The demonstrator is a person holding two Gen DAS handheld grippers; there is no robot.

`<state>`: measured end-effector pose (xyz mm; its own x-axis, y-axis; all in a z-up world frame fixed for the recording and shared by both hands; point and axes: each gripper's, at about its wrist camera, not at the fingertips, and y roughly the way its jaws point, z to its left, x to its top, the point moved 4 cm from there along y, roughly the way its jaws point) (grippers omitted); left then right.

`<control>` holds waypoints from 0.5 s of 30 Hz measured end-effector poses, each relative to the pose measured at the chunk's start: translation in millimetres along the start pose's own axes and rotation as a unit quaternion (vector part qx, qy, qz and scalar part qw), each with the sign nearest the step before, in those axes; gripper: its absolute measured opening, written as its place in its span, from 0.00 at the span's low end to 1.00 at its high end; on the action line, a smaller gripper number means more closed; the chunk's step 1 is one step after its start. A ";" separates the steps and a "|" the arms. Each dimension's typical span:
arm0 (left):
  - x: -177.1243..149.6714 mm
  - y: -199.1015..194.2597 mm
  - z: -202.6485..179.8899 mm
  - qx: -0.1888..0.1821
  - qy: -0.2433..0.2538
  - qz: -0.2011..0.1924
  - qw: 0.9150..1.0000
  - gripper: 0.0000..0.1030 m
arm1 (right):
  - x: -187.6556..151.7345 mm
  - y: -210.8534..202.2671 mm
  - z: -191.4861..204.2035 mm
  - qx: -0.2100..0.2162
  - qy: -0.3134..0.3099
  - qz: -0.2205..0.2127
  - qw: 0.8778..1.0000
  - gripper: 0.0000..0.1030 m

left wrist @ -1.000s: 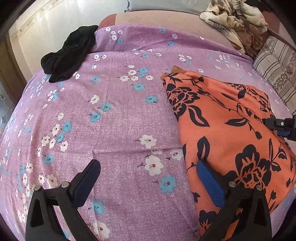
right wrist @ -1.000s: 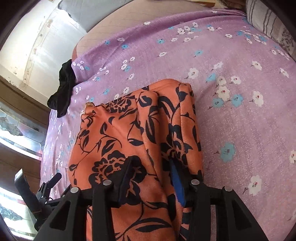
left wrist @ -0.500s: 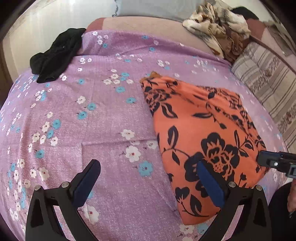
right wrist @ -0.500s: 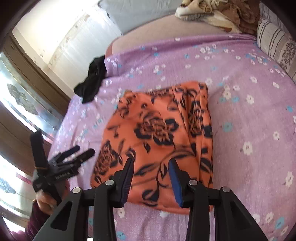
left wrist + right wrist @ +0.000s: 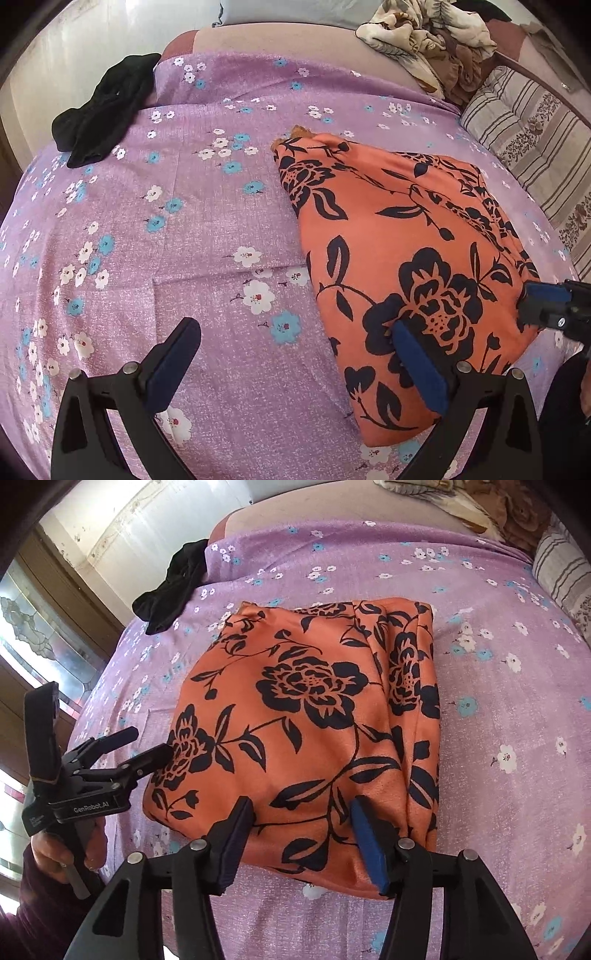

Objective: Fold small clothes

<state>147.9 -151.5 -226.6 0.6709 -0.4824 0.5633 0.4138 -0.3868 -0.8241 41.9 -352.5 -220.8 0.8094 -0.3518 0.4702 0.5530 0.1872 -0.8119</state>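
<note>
Orange cloth with black flower print lies folded into a rough rectangle on the bed, flat on the purple bedsheet with small white and blue flowers; one long side shows stacked folded layers, seen on the right in the right wrist view. Left hand-held gripper: jaws wide apart, nothing between them, one finger over bare sheet, the other over the near part of the orange cloth; cannot tell whether that finger touches the fabric. In the right wrist view the same tool hangs just beside the cloth's left edge, held by a hand in a dark sleeve. Right hand-held gripper: jaws opening, partly apart, poised over the cloth's near edge, pads not pressing on any fabric. Its tip shows at the right edge of the left wrist view, beside the cloth's corner. Black garment crumpled at the far left corner of the sheet, well apart from the orange cloth. Heap of cream and brown clothes at the far end of the bed. Striped cushion along the right side.
</note>
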 end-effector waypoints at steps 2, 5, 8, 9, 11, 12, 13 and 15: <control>0.7 0.6 -0.3 0.001 0.000 0.001 1.000 1.00 | 6.1 -14.6 1.7 0.023 0.004 -0.038 0.999 0.41; 2.1 1.7 -1.8 0.003 0.001 0.000 1.000 1.00 | 13.4 -24.0 -2.5 0.026 0.019 -0.074 0.997 0.39; 2.4 2.2 -2.8 0.004 0.003 0.000 1.000 1.00 | 8.0 7.7 -9.9 0.001 0.027 -0.002 1.000 0.39; 2.2 2.6 -3.1 0.005 0.004 0.001 1.000 1.00 | 5.4 17.8 -10.6 -0.010 0.025 0.016 0.999 0.39; 2.0 1.6 -2.1 0.006 0.003 -0.002 1.000 1.00 | 8.8 14.4 -4.8 -0.020 0.011 0.006 1.000 0.39; 2.0 1.5 -1.6 0.005 0.002 -0.002 1.000 1.00 | 10.7 11.2 -3.0 -0.017 0.010 0.002 1.000 0.40; 1.8 1.7 -1.4 0.004 0.000 -0.001 1.000 1.00 | 11.7 9.0 -4.4 -0.012 0.016 -0.003 1.000 0.39; 1.6 2.1 -0.9 0.002 -0.003 -0.001 1.000 1.00 | 10.7 5.1 -10.3 -0.002 0.038 -0.011 0.999 0.40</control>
<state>149.2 -153.7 -227.4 0.6741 -0.4766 0.5643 0.4180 -0.3838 -0.8234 51.4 -364.8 -223.5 0.7793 -0.4249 0.4607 0.5702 0.1756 -0.8025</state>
